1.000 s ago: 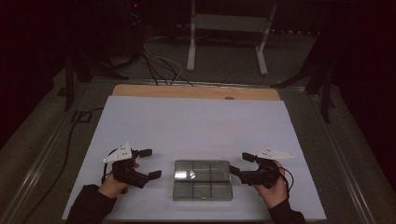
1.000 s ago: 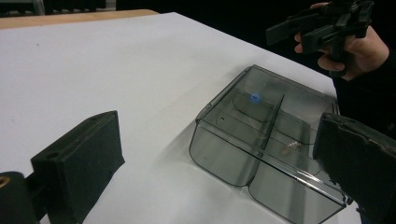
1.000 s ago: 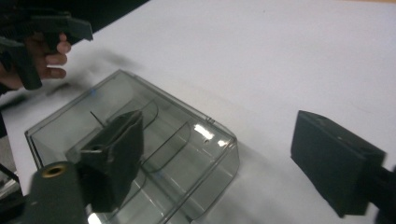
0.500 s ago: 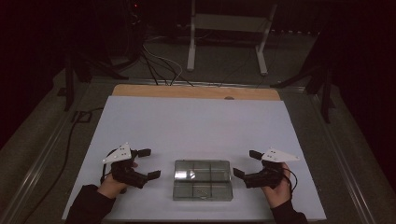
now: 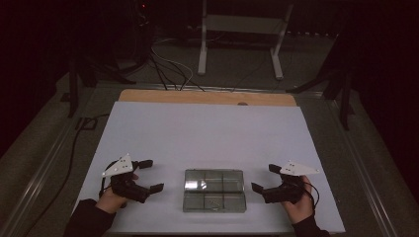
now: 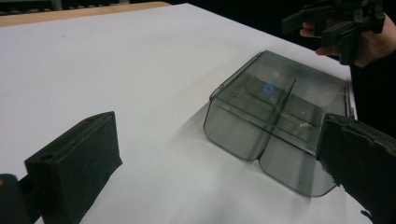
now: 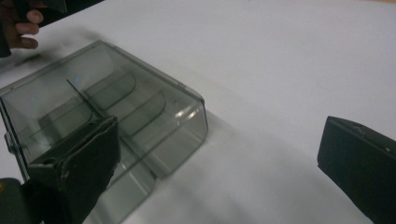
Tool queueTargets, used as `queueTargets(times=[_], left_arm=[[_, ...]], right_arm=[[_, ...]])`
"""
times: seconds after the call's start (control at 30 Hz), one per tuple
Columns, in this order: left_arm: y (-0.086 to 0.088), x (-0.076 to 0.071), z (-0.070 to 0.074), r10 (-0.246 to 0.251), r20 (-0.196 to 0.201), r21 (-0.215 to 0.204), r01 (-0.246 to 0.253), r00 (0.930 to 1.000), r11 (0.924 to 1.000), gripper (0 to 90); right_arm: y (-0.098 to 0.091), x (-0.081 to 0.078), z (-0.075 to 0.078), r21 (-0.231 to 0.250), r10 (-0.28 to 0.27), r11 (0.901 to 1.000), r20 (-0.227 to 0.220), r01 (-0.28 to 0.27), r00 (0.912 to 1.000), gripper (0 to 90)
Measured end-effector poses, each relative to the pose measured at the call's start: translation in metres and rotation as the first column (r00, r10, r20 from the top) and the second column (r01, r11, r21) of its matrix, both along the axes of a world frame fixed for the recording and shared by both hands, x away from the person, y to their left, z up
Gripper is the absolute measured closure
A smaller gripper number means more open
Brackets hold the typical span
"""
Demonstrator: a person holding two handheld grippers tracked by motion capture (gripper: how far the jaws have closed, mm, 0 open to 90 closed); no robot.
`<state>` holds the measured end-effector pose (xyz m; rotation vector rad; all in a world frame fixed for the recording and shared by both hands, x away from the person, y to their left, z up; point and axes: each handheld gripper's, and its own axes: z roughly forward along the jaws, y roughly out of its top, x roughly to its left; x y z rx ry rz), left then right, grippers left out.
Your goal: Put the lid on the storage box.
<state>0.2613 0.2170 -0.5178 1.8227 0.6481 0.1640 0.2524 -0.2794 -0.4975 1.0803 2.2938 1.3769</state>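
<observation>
High view: the clear box (image 5: 214,190) lies near the desk's (image 5: 207,128) front edge, between the left claw (image 5: 150,175) and right claw (image 5: 262,178), both spread apart, flanking it for a 2-sided grasp.
Left gripper view: box ahead, untouched.
Right gripper view: jaws have just been opening; nothing between them.

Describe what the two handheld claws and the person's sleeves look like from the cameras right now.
Both tools are black. The left claw and the right claw each carry a pale grey three-cornered plate on top, dotted with small dark marks. Their fingers are blocky black slabs with rough, worn pad faces. A thin black cable loops beside the right one. The person wears dark long sleeves.
</observation>
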Motion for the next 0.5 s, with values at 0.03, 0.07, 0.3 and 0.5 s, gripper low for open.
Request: queueTargets(times=[0.03,0.07,0.3,0.5], left_arm=[[0.001,-0.001,0.0,0.004,0.0,0.003,-0.004,1.0,1.0,0.9],[0.002,-0.002,-0.001,0.007,-0.002,0.006,-0.007,1.0,1.0,0.9],[0.007,-0.002,-0.005,0.025,-0.011,0.022,-0.025,0.9996,0.9995,0.9],[0.01,0.001,-0.007,0.05,-0.021,0.011,-0.05,0.9985,0.9987,0.9]], right_arm=[[-0.002,-0.001,-0.001,-0.004,0.0,1.0,-0.01,0.0,0.9999,0.0],[-0.004,-0.001,-0.002,-0.007,0.003,1.0,-0.018,-0.003,0.9998,0.0],[-0.021,-0.006,-0.005,-0.017,-0.045,0.9989,-0.019,0.045,0.9988,0.0],[-0.027,-0.004,-0.009,-0.025,-0.083,0.9963,-0.028,0.082,0.9962,0.0]])
